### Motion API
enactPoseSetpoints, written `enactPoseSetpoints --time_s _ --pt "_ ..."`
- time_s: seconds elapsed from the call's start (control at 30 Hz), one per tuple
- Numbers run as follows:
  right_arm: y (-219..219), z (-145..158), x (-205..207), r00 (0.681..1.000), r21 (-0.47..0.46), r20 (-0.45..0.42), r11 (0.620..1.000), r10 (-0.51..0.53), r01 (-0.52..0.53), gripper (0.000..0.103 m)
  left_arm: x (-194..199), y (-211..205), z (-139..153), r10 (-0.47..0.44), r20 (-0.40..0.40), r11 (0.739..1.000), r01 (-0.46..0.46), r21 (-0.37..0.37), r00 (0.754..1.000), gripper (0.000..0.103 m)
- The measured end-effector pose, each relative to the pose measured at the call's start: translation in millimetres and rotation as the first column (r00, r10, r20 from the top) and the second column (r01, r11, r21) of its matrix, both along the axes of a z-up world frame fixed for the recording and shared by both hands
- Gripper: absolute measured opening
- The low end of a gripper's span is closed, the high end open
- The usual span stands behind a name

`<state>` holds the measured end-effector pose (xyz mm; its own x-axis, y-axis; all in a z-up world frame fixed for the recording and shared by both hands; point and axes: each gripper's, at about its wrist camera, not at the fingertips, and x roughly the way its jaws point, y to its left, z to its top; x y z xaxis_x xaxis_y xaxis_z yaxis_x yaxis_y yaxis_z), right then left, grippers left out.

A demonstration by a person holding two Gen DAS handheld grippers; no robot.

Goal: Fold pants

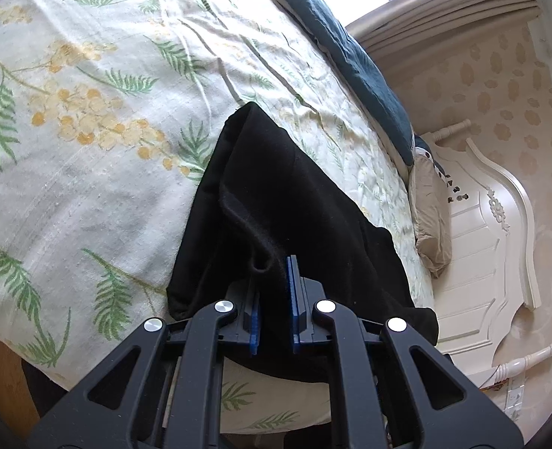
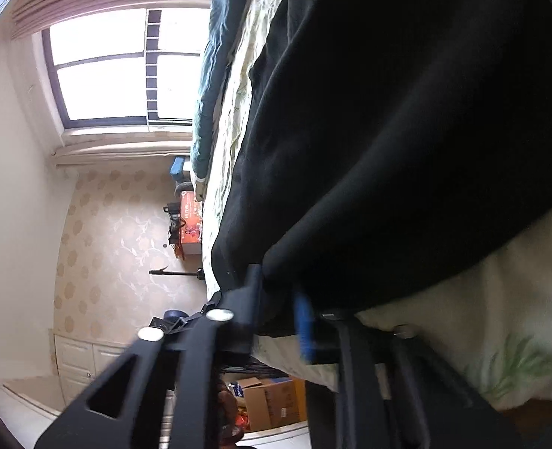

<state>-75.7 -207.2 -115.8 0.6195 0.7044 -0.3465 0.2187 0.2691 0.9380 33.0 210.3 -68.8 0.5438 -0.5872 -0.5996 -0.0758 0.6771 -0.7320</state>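
A: Black fabric – the pants (image 1: 283, 202) are laid on the floral bedsheet (image 1: 88, 119), near the bed edge, w/ one end hanging over it. A bunched fold of the cloth is pinched in the left gripper (image 1: 276, 299); the blue pads (image 1: 297, 299) are shut on it.

B: And the right gripper (image 2: 279, 310)?

A: It's closed too, at the lower hem of the pants in the right wrist view. Cloth is seen between the dark finger and the blue pad, so a grip is judged likely there, tho the frame is blurred.

B: How far along is the task judged?

A: Early, prob. The pants are seen as a long, loose strip w/ creases; no neat stacked fold is visible. Both ends seem to be gripped, so a first fold is judged to be in prep. Folding over, smoothing and a second fold are all left to be done.

B: Surroundings?

A: A teal blanket (image 1: 354, 56) is laid further up the bed, a beige pillow (image 1: 431, 217) by the white headboard (image 1: 478, 232). A window (image 2: 103, 67) is seen beyond.
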Motion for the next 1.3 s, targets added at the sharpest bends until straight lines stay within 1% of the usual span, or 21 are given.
enactPoseSetpoints --time_s 0.17,0.27,0.33,0.43,0.5,0.6,0.63,0.7,0.73,0.77,0.8,0.83,0.87,0.9,0.93,0.97,1.0,1.03,1.1,1.2,1.3 --pt "5.8 16.8 -13.8 0.998 -0.034 0.044 0.998 0.049 -0.047 0.008 -8.4 5.9 7.0 0.023 0.021 1.000 -0.023 0.016 1.000 0.011" --pt "5.1 2.0 -17.0 0.998 -0.078 0.001 0.995 0.065 -0.065 0.008 -12.5 13.2 -0.2 0.035 0.013 0.998 -0.035 0.051 0.999 0.011" --pt "4.5 -12.5 -14.5 0.998 -0.061 -0.015 0.996 0.063 -0.064 0.005 -11.0 16.3 -12.4 0.035 -0.009 0.998 -0.035 0.056 0.999 0.011" --pt "4.7 -6.4 -12.3 0.997 -0.073 0.006 0.995 0.076 -0.075 0.010 -11.8 17.8 -14.7 0.022 0.002 0.998 -0.022 0.059 1.000 0.011" --pt "1.8 3.6 -14.1 0.995 -0.102 0.025 0.990 0.095 -0.092 0.015 -17.1 14.4 -2.8 0.009 0.034 0.991 -0.014 0.131 0.999 0.011" --pt "-20.2 15.1 -26.2 0.996 -0.134 0.044 0.988 0.079 -0.072 0.034 -30.0 7.1 19.3 -0.007 0.091 0.962 -0.018 0.272 0.996 0.011" --pt "-31.6 18.9 -32.0 0.997 -0.142 0.052 0.989 0.055 -0.047 0.039 -34.7 4.4 28.5 -0.010 0.112 0.950 -0.025 0.310 0.994 0.011" --pt "-71.5 31.4 -48.0 0.996 -0.175 0.079 0.983 -0.031 0.045 0.040 -40.0 0.1 43.6 -0.020 0.148 0.937 -0.033 0.348 0.989 0.011" --pt "-92.9 36.2 -55.8 0.993 -0.190 0.091 0.977 -0.081 0.097 0.041 -42.4 -5.3 54.5 -0.027 0.172 0.932 -0.038 0.361 0.985 0.015" --pt "-119.9 42.3 -64.3 0.984 -0.211 0.107 0.964 -0.143 0.163 0.042 -42.1 -6.9 59.3 -0.033 0.183 0.934 -0.035 0.356 0.983 0.018" --pt "-147.1 45.1 -73.2 0.972 -0.232 0.117 0.946 -0.202 0.224 0.044 -40.1 -12.9 64.6 -0.049 0.194 0.940 -0.021 0.340 0.980 0.028" --pt "-171.8 49.3 -79.9 0.957 -0.247 0.125 0.926 -0.263 0.286 0.044 -36.0 -20.8 67.9 -0.071 0.204 0.948 0.002 0.319 0.976 0.034" --pt "-209.8 55.3 -89.2 0.928 -0.251 0.142 0.894 -0.344 0.370 0.044 -31.9 -27.3 68.6 -0.085 0.209 0.949 0.016 0.314 0.974 0.035" --pt "-232.6 59.1 -94.8 0.906 -0.257 0.153 0.869 -0.395 0.422 0.044 -26.7 -37.2 69.0 -0.100 0.213 0.946 0.027 0.322 0.972 0.037" --pt "-267.0 64.7 -102.6 0.869 -0.271 0.160 0.825 -0.469 0.495 0.046 -19.4 -49.9 67.6 -0.119 0.212 0.940 0.041 0.338 0.970 0.043" --pt "-287.4 67.5 -105.1 0.850 -0.279 0.167 0.803 -0.500 0.527 0.047 -13.2 -60.8 65.6 -0.137 0.208 0.937 0.058 0.345 0.969 0.047" --pt "-325.0 72.7 -110.8 0.806 -0.308 0.181 0.746 -0.564 0.591 0.048 -7.7 -69.1 62.6 -0.150 0.203 0.933 0.071 0.351 0.968 0.055" --pt "-347.1 75.0 -113.0 0.776 -0.334 0.180 0.704 -0.605 0.626 0.048 -2.8 -77.0 59.6 -0.158 0.195 0.930 0.080 0.359 0.968 0.063" --pt "-391.9 72.1 -111.7 0.730 -0.361 0.156 0.649 -0.666 0.669 0.049 8.7 -92.1 50.2 -0.165 0.180 0.923 0.087 0.376 0.970 0.071" --pt "-439.8 58.1 -102.0 0.689 -0.379 0.104 0.612 -0.717 0.694 0.049 19.6 -107.7 34.7 -0.168 0.143 0.906 0.096 0.413 0.975 0.083" --pt "-457.2 52.9 -83.9 0.684 -0.402 0.101 0.599 -0.723 0.692 0.049 21.5 -111.1 23.9 -0.153 0.120 0.904 0.090 0.418 0.981 0.088"
